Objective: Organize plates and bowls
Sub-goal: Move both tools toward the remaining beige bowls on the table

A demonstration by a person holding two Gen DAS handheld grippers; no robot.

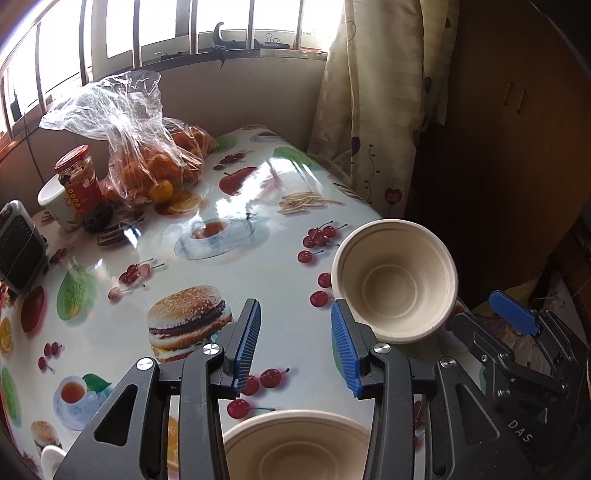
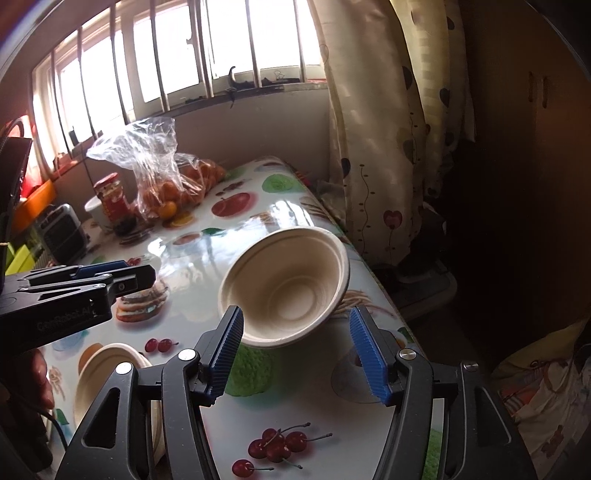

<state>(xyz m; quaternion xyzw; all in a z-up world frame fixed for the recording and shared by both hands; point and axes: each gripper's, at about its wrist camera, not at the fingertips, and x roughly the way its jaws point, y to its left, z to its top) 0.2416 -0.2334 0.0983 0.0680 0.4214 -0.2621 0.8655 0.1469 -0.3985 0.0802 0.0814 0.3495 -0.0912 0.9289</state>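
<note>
Blown-out daylight from the barred window (image 1: 166, 33) glares off the glossy table (image 1: 280, 266); fisheye edges darken.

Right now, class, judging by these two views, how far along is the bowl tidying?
Done: nothing looks stacked yet. In hand: neither gripper grips anything. The tilted bowl lies tipped at the right gripper's open jaws, and the left gripper hangs open by the upright bowl. Left: nest the two bowls. No plates show.

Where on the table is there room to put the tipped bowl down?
The middle of the table is free, between the bag of oranges and the left gripper. The far right end by the curtain is bare too. It is crowded at the far left: red-lidded jar, white cup.
</note>
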